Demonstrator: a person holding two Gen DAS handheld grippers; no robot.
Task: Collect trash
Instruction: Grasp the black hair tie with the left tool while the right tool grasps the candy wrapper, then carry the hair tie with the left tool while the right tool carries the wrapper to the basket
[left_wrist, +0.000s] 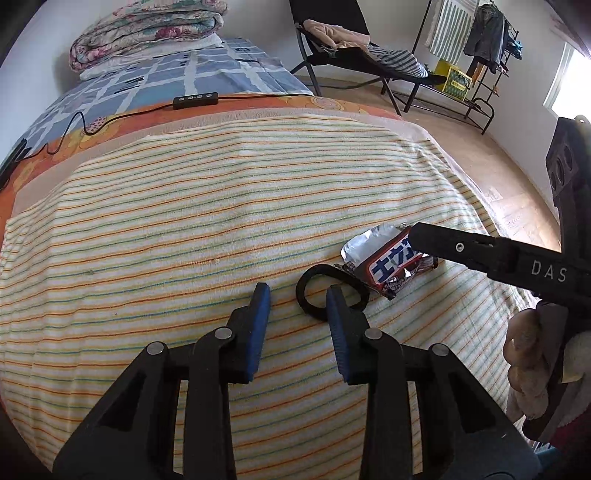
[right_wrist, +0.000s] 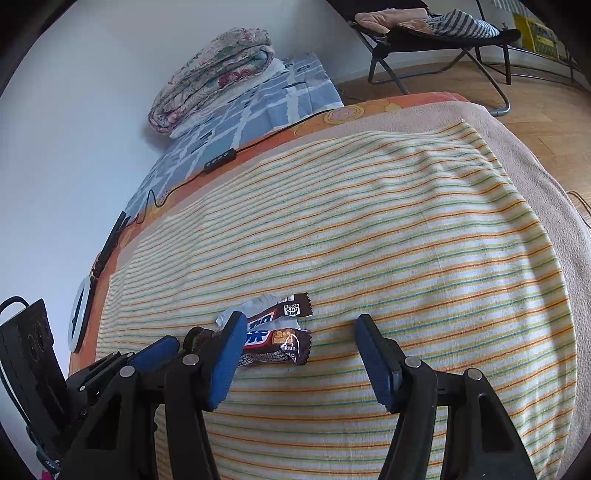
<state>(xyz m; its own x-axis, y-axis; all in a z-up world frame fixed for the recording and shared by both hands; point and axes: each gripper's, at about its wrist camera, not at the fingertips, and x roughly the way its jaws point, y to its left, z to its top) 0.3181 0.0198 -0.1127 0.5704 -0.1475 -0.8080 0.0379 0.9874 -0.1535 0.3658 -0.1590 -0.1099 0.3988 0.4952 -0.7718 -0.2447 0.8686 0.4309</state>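
Candy wrapper (right_wrist: 275, 338) lies crumpled on your striped towel (right_wrist: 369, 229) spread over the bed, just beside a black ring (left_wrist: 330, 291). Your right gripper (right_wrist: 299, 354) comes in with jaws spread, the wrapper by its left pad, nothing pinched. Your left gripper (left_wrist: 297, 306) hangs over the ring, jaws partly apart, one blue pad (left_wrist: 338, 314) over the ring's band, gripping nothing.

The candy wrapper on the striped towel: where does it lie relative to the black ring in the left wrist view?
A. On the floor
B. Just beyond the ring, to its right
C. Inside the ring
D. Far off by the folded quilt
B: the candy wrapper lies on the striped towel just past the black ring, to the ring's right, its near edge at the ring's rim.
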